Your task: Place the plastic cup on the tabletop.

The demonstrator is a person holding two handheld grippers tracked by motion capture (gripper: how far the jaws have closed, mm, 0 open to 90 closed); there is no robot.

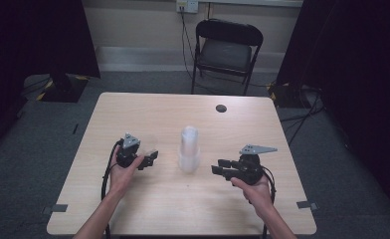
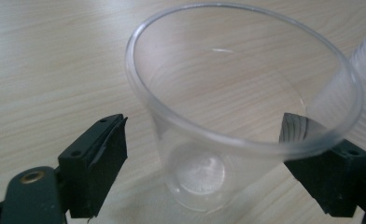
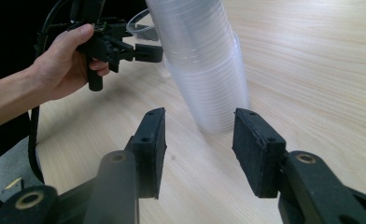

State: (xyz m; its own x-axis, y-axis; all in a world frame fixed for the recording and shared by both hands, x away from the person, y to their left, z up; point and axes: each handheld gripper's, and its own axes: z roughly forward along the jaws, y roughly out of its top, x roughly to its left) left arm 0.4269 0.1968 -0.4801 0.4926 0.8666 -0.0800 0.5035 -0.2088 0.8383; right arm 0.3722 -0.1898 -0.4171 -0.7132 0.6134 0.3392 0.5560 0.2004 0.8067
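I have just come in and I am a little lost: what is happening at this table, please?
A person works with plastic cups, a gripper in each hand. The left gripper is open around a single clear cup standing upright on the table; its pads are not pressing it. The right gripper is open and points at the stack of cups in the middle, with nothing between its jaws.

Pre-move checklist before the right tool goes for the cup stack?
1. Single clear cup stands upright on the table: ok.
2. Left tool open, left pad clear of the cup: ok; right pad contact: cannot tell.
3. Right tool open, nothing between its pads: ok.
4. Cup stack upright, in line ahead of the right tool: ok.
5. Gap between single cup and stack: cannot tell.
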